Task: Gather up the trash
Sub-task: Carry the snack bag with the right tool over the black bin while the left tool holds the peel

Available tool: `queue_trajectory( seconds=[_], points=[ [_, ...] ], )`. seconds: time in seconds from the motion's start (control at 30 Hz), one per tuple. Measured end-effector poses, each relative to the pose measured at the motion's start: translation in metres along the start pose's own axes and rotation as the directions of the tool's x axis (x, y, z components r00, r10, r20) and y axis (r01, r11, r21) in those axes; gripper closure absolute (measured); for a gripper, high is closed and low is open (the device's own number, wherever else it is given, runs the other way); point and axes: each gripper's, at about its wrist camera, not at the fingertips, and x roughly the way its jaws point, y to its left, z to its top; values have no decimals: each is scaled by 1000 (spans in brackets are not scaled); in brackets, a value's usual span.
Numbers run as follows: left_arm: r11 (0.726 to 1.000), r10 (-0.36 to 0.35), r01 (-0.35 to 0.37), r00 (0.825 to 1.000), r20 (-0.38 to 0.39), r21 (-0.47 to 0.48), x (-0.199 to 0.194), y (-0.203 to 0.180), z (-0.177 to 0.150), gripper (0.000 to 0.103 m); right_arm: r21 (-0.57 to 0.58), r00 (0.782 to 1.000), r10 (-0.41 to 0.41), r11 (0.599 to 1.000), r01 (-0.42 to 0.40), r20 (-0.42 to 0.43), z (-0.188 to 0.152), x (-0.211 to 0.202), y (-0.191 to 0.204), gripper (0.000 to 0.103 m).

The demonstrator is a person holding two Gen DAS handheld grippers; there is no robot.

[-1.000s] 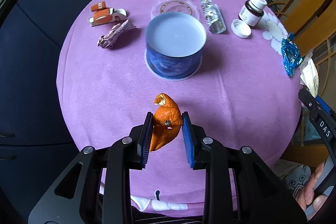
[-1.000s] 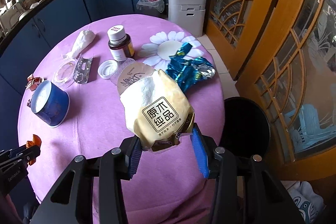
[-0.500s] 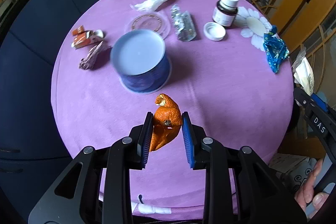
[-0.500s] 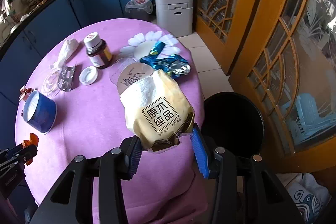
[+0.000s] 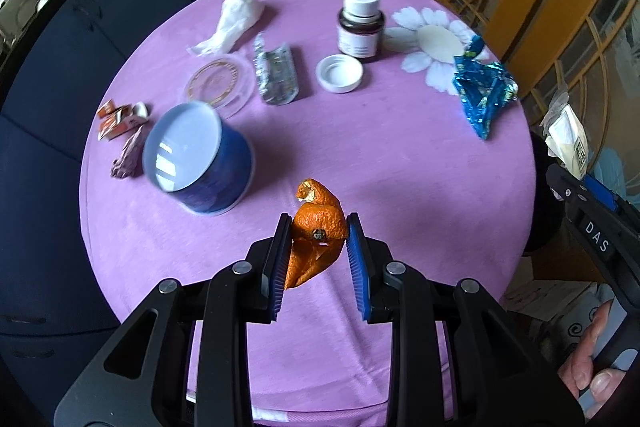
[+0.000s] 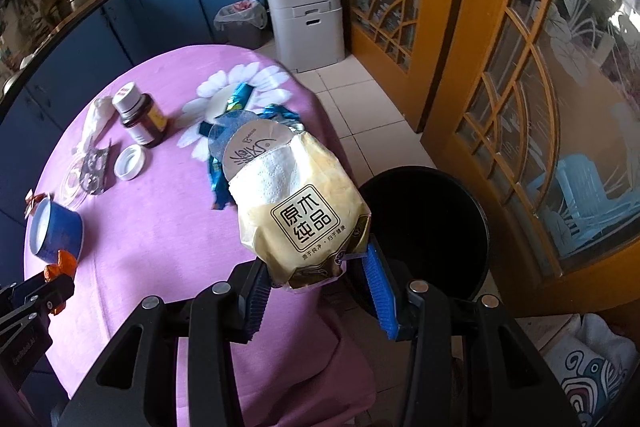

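My left gripper (image 5: 317, 231) is shut on a curled orange peel (image 5: 316, 227), held above the near part of the round table with its purple cloth (image 5: 400, 167). My right gripper (image 6: 316, 267) is shut on a cream tissue packet (image 6: 296, 211) with a foil lid and white tissue bunched on top of it, just left of a black bin (image 6: 436, 227) on the floor beside the table. That packet (image 5: 568, 139) and the right gripper's body show at the right edge of the left wrist view. The left gripper with the peel (image 6: 60, 263) shows at the lower left of the right wrist view.
On the cloth lie a blue cup (image 5: 196, 163), a clear lid (image 5: 220, 83), a blister pack (image 5: 276, 71), a white crumpled tissue (image 5: 236, 23), a brown bottle (image 5: 360, 27) with its white cap (image 5: 339, 73), a blue foil wrapper (image 5: 484, 87), orange cartons (image 5: 120, 117) and a crumpled pink wrapper (image 5: 130, 157). Blue cabinets and a glass door surround the table.
Both grippers have moved to the right with their loads. The black bin has come into the right wrist view and now lies just beyond the packet. Both grips are unchanged.
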Motion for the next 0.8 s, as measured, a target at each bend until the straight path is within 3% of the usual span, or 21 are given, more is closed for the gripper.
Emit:
queue_trajectory(
  seconds=[0.8],
  points=[
    [992,-15,12,999,29,126,5,-75,27,74,152,999,-50,987,52,-19,15,24,-72,60]
  ],
)
